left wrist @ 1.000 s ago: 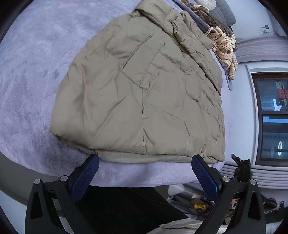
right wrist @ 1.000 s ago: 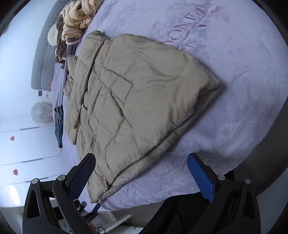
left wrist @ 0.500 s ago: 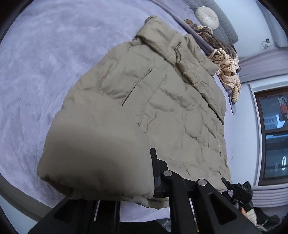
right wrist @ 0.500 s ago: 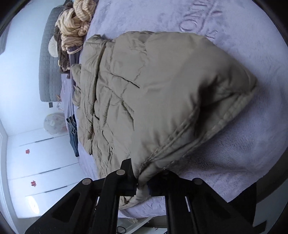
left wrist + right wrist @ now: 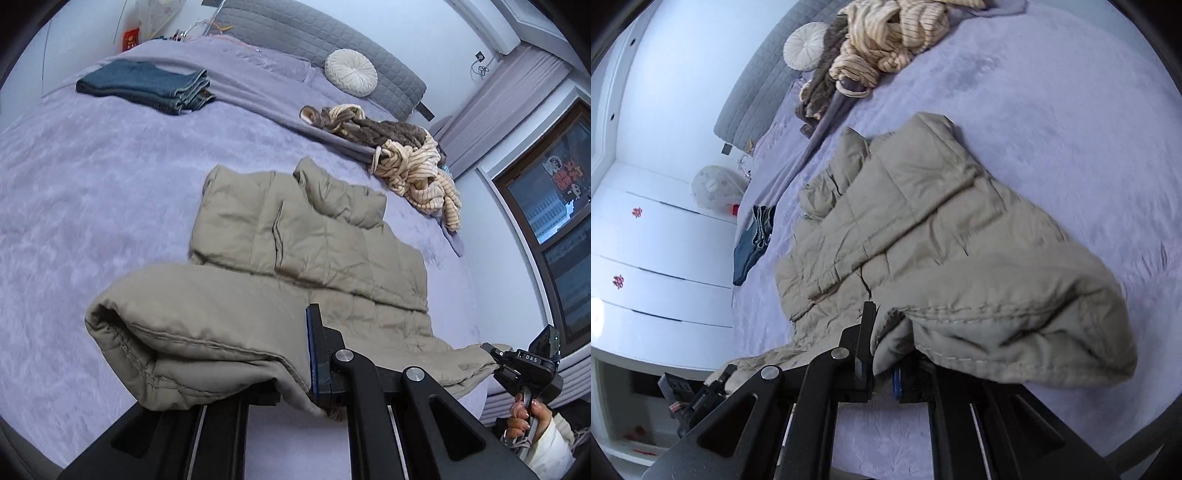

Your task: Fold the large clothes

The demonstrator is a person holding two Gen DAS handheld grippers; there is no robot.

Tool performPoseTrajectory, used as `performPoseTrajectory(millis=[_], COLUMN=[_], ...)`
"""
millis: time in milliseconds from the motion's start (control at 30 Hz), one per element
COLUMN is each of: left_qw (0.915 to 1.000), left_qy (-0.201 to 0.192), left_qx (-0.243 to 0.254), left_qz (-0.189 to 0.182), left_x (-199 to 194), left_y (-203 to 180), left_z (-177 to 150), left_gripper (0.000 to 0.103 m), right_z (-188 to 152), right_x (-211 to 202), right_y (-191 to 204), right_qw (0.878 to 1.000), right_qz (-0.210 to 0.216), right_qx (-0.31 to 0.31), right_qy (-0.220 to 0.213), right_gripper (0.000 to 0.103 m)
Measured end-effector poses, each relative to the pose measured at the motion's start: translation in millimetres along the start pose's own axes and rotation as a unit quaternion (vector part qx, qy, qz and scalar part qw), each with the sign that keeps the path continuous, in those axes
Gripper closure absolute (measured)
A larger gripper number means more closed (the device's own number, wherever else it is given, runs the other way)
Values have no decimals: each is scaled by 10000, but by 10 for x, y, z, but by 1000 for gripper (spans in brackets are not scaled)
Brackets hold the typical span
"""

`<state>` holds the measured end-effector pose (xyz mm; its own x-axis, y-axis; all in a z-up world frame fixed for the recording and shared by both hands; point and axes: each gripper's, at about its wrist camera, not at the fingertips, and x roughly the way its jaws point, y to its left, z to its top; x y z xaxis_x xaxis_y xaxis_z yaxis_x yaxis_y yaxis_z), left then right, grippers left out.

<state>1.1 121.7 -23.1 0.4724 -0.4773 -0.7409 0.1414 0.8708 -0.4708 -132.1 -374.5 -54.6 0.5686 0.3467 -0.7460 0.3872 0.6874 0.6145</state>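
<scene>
Khaki puffer jacket (image 5: 314,251) spread on lavender bed cover (image 5: 92,184), near hem lifted at both corners. Left gripper (image 5: 295,373) seen pinched tight on bunched hem; right gripper (image 5: 882,354) likewise clamped on opposite corner. Fold judged barely begun. Risk noted: slick, bulky padding could be squeezed out of jaws mid-lift, or hem carried over unevenly, fold left skewed. Folded jeans (image 5: 147,85), tangled clothes pile (image 5: 406,158) lying well apart.
</scene>
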Motion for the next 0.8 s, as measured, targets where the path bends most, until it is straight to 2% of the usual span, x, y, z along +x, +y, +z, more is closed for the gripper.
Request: performPoseTrajectory(millis=[200, 367, 533, 700, 800], left_qw=[9978, 9956, 9915, 9839, 9826], left_qy=[-365, -337, -8, 487, 614], left_qx=[407, 430, 237, 385, 390], left_qz=[380, 765, 1278, 1679, 1708], left_x=[315, 821, 1642, 2544, 2942], left_y=[-357, -407, -148, 117, 270], left_z=[891, 1489, 1831, 1831, 1796], left_gripper=[91, 91, 91, 91, 91], right_z=[1015, 1834, 2257, 2401, 2441], right_x=[152, 626, 1393, 2147, 2450], right_y=[648, 1022, 933, 522, 261], right_qw=[9953, 9890, 9890, 9922, 9942], right_qz=[-63, -259, -508, -783, -774], right_qx=[-966, -1452, -1346, -809, -466], right_qy=[-39, 133, 343, 531, 591], right_gripper=[96, 96, 96, 96, 96])
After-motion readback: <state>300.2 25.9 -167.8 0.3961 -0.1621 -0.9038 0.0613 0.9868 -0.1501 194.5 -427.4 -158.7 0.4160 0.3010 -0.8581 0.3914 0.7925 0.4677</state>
